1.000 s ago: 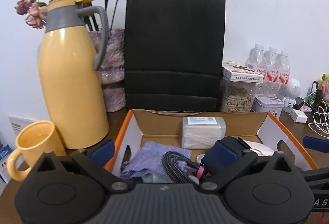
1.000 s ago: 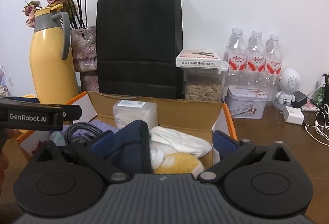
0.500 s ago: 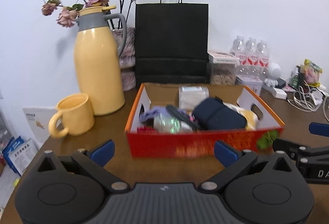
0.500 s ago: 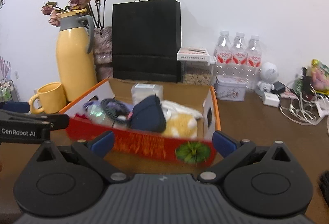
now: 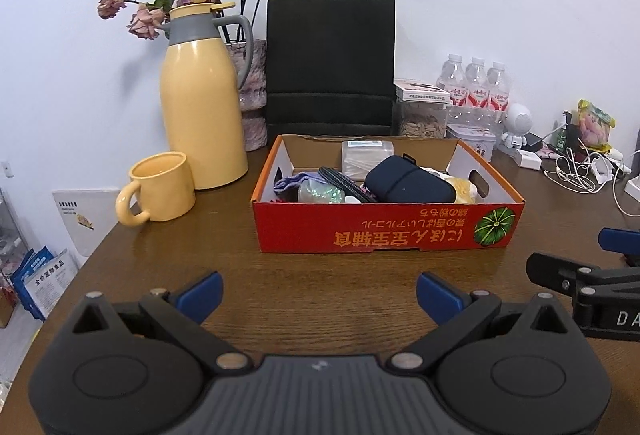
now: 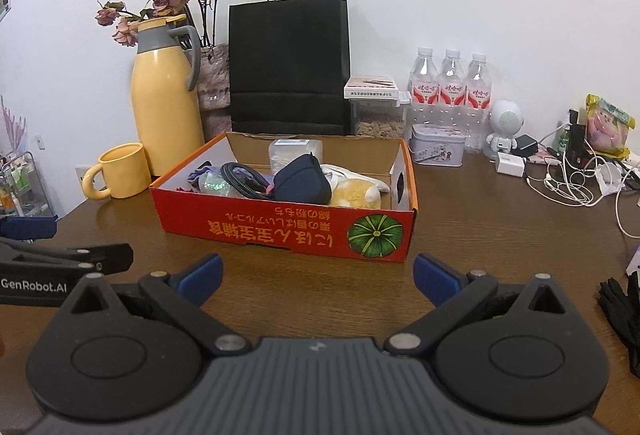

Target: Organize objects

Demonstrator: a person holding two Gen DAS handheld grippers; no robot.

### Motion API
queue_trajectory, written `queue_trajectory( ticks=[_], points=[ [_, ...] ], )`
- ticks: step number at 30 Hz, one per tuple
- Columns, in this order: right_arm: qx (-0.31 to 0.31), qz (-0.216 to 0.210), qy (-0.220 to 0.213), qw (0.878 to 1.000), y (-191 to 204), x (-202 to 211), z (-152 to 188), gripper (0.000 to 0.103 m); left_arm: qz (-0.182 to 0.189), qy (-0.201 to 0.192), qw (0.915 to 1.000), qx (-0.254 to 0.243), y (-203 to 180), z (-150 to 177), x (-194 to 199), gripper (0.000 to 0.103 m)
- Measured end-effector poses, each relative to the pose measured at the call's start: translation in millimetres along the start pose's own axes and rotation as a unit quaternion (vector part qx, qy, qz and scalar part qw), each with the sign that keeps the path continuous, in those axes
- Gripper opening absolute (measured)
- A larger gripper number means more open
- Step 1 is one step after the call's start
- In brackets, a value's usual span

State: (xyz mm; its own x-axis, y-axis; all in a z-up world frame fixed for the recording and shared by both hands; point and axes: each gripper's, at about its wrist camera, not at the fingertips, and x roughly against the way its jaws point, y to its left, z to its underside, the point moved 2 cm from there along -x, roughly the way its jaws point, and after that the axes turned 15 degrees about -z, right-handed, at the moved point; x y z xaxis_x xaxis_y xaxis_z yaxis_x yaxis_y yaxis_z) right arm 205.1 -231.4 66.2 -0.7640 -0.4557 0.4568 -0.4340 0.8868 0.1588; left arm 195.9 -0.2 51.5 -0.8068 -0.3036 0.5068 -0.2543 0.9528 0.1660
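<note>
Dark brown wood, a table point(image 5: 320, 287) against a plain white wall, fills both my views. Sitting square in the middle of it is the red cardboard fruit box with orange edges and a green pumpkin printed on its front point(image 5: 384, 231), and it already holds what I take to be the sorted items: a navy zipped fabric pouch point(image 5: 408, 181) lying across the centre, a coiled dark braided cable point(image 6: 244, 179) leaning beside it, a clear plastic box of cotton swabs point(image 5: 366, 155) against the back wall, a bunched lilac cloth point(image 5: 294, 181) at the left end and a yellow plush toy point(image 6: 354, 193) at the right. Everything lies inside the walls, none overhanging, which I judge makes the packing about done.

I have my left gripper point(image 5: 318, 293) near the box's front, its blue-tipped fingers spread wide and empty. My right gripper point(image 6: 316, 275) sits likewise, splayed, gripping nothing, just short of the pumpkin corner. Both are clear of the cardboard, so neither can nudge it.

Outward, a yellow ceramic mug point(image 5: 158, 187) and a tall yellow thermos jug with a grey collar point(image 5: 202, 95) stand left of the box; a black paper carrier bag point(image 5: 330, 63) stands behind it. White charger cables point(image 6: 572, 183) tangle at the far right.
</note>
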Motion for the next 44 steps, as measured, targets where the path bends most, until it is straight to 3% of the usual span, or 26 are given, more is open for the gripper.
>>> queue_trajectory(
  ticks=[44],
  points=[
    [-0.001, 0.004, 0.003, 1.000, -0.6, -2.2, 3.3, 0.103, -0.012, 0.009, 0.9999, 0.002, 8.8, 3.0, -4.4, 0.103]
  ],
)
